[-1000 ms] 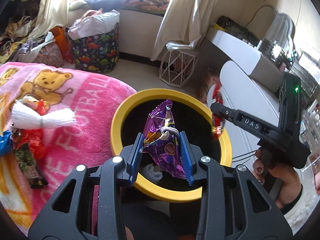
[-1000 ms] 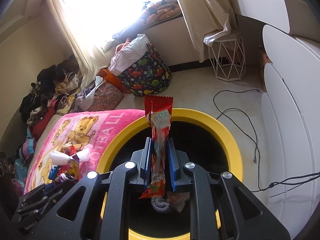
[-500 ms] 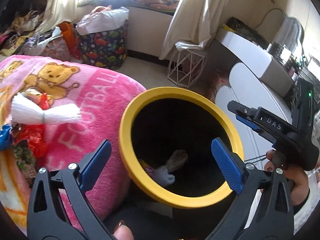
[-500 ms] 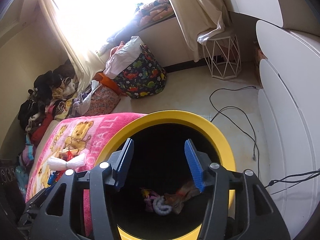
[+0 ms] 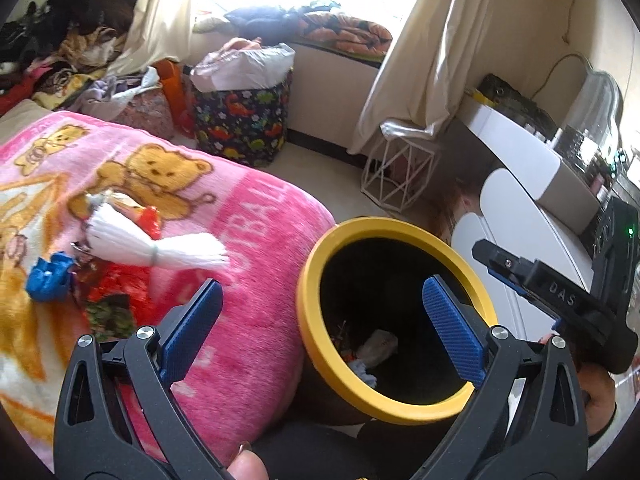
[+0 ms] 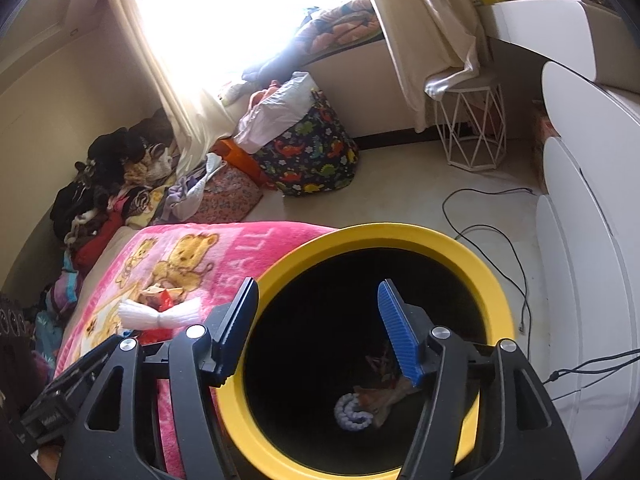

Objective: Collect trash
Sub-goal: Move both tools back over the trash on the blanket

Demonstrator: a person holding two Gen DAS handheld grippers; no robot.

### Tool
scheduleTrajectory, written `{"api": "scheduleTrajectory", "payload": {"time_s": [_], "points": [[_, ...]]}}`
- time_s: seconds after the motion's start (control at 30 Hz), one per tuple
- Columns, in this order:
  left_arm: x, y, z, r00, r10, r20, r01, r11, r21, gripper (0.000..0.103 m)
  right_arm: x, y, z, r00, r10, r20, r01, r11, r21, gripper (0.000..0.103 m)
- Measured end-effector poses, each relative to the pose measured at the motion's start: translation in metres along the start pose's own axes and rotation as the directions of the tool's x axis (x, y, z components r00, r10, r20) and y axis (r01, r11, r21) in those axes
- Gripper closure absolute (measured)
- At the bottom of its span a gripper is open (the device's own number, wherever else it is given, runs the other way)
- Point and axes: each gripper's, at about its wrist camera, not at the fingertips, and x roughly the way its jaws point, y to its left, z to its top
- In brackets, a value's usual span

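Note:
A black bin with a yellow rim [image 5: 320, 344] [image 6: 492, 288] stands beside a pink bear blanket [image 5: 256, 248] [image 6: 224, 248]. Crumpled wrappers [image 5: 376, 346] [image 6: 376, 400] lie at its bottom. My left gripper [image 5: 324, 322] is open wide with nothing between its blue pads, straddling the bin's left rim. My right gripper [image 6: 318, 334] hangs over the bin's mouth, its jaws still opening and empty; it also shows at the right of the left wrist view [image 5: 532, 276]. On the blanket lie a white tied bundle [image 5: 152, 246] [image 6: 158, 314], red wrappers [image 5: 116, 280] and a blue piece [image 5: 48, 278].
A dinosaur-print bag [image 5: 240, 120] [image 6: 308, 152] and a white wire stool [image 5: 396, 172] [image 6: 472, 128] stand on the floor by the window. White furniture [image 6: 592, 200] runs along the right, with a black cable [image 6: 480, 232] on the floor. Clothes [image 6: 112, 184] are piled at left.
Both grippers have opened: the purple packet left the left one and the red wrapper left the right one, both gone from view. The left gripper has swung left toward the blanket.

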Motion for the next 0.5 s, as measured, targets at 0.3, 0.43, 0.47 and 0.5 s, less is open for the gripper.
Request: {"api": "scheduleTrajectory", "payload": {"time_s": [0.3,0.43,0.47,0.5], "points": [[-0.018,0.02,0.006,0.998,0.038,0.046,-0.036,0.999,-0.04,0.011,-0.005,0.021,0.001,0.999,0.029,0.023,-0.028,0.999,-0.037,0.032],[-0.025,0.028,0.009,0.996,0.055,0.066,-0.051,0.997,-0.054,0.011,-0.007,0.032,0.0,0.999,0.042,0.034,-0.04,0.998,-0.053,0.029],[-0.027,0.031,0.009,0.996,0.059,0.072,-0.055,0.997,-0.057,0.011,-0.007,0.035,0.0,0.998,0.045,0.034,-0.043,0.997,-0.058,0.028],[-0.029,0.033,0.01,0.995,0.064,0.077,-0.059,0.996,-0.06,0.011,-0.007,0.039,-0.001,0.998,0.047,0.036,-0.045,0.997,-0.065,0.027]]}}
